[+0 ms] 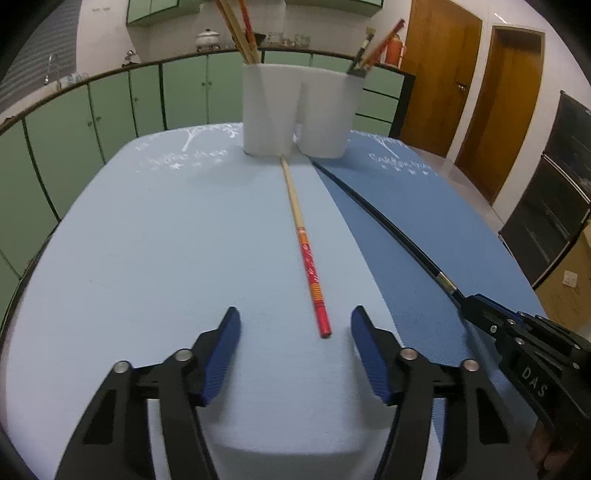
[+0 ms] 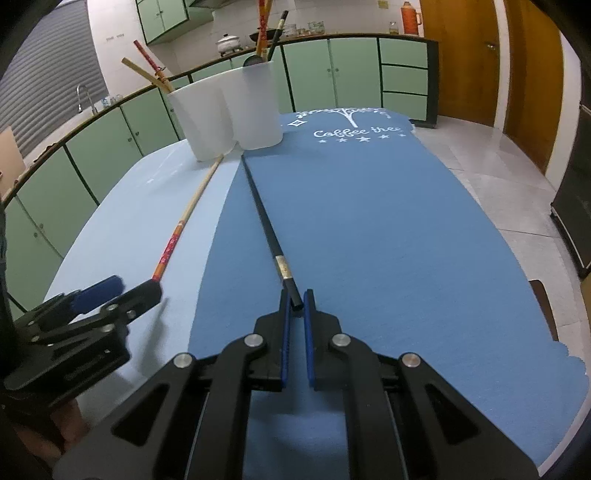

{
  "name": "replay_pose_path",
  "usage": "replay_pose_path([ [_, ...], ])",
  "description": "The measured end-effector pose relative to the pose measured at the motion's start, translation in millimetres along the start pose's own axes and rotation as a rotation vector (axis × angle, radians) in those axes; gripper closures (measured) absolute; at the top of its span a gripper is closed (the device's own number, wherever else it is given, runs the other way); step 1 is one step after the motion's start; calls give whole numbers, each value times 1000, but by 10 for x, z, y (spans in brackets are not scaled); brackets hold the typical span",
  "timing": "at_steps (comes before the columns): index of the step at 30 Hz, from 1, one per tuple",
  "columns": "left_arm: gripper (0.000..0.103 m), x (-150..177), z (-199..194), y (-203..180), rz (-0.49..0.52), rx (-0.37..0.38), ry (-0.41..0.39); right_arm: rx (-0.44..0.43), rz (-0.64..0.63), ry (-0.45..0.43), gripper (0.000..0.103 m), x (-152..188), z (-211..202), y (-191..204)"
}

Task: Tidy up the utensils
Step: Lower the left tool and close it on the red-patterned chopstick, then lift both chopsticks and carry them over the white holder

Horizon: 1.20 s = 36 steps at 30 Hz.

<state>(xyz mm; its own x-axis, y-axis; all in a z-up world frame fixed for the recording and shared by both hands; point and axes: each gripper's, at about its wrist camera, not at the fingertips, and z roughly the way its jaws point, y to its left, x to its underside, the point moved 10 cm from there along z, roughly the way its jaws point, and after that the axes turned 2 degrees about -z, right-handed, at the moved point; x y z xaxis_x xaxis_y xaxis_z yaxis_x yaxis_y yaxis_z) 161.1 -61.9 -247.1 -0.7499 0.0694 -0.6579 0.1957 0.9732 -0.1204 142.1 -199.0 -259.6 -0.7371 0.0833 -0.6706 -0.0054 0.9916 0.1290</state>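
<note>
Red lacquer covers the near end of the bamboo chopstick (image 1: 301, 236), which lies flat on the pale blue mat (image 1: 147, 240), its plain tip touching the foot of the white utensil holder (image 1: 301, 110). Its painted end sits between the fingers of the left claw (image 1: 295, 325), whose jaws stand partly apart and press on nothing; no pad touches the stick yet, so I judge this a grasp about to be made.

Just beside it, along the seam where the darker blue mat (image 2: 369, 221) begins, lies the black chopstick (image 2: 264, 218), also pointing at the holder. The right claw (image 2: 296, 301) is closed narrowly on its near end, pads pinching the square butt (a grip at the very end leaves the full length free to tip upright into a compartment).

Both sticks lie aimed at the holder, which already carries red-and-bamboo sticks (image 1: 240, 29) in its left compartment and dark ones in another, so sorting by kind seems the plan. The holder stands at the far edge of the tabletop, well apart from both claws.
</note>
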Motion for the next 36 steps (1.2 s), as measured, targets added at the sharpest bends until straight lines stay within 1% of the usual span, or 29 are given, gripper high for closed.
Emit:
replay_pose_path([
  [1, 50, -4, 10, -14, 3, 2, 2, -4, -1, 2, 97, 3, 2, 10],
  [2, 59, -4, 16, -23, 4, 5, 4, -7, -1, 3, 97, 1, 4, 22],
  [3, 70, -3, 30, -24, 4, 1, 8, -13, 0, 4, 97, 4, 7, 32],
  [4, 73, -2, 37, -23, 3, -1, 10, -19, 0, 3, 97, 3, 5, 39],
  [6, 86, -6, 43, -30, 4, 5, 9, -32, -1, 3, 97, 2, 7, 63],
  [7, 89, -7, 44, -42, 10, 7, 9, -39, -3, 5, 97, 2, 14, 81],
  [8, 96, -2, 41, -45, 14, 8, 9, -46, -6, 6, 97, 5, 19, 98],
  [13, 97, -2, 22, -47, 23, 7, 10, -105, -56, 17, 96, 22, 31, 272],
  [14, 97, -2, 9, -39, 27, 7, 11, -117, -66, 16, 93, 25, 21, 304],
  [15, 97, 6, -19, -24, 32, 5, 8, -134, -69, 14, 93, 21, 11, 330],
  [16, 97, 13, -40, -5, 34, 2, 6, -148, -72, 15, 90, 18, 8, 348],
  [17, 97, 22, -69, 30, 30, -1, 5, -158, -77, 15, 85, 15, 2, 356],
  [19, 97, 27, -101, 84, 17, -5, 4, -160, -83, 7, 79, 15, -12, 353],
  [21, 97, 32, -113, 135, 4, -16, -1, -157, -92, 10, 78, 39, -1, 346],
  [28, 97, 52, -37, 127, -12, -18, 7, -139, -116, -4, 78, 44, 18, 354],
  [30, 97, 51, -34, 130, -18, -15, 7, -127, -127, -9, 81, 38, 31, 354],
  [31, 97, 52, -35, 132, -22, -13, 7, -125, -131, -10, 82, 36, 40, 360],
  [34, 97, 54, -31, 130, -30, -15, 4, -102, -153, -10, 97, 18, 79, 370],
  [36, 97, 53, -37, 122, -32, -16, 4, -95, -163, -12, 97, 7, 88, 373],
])
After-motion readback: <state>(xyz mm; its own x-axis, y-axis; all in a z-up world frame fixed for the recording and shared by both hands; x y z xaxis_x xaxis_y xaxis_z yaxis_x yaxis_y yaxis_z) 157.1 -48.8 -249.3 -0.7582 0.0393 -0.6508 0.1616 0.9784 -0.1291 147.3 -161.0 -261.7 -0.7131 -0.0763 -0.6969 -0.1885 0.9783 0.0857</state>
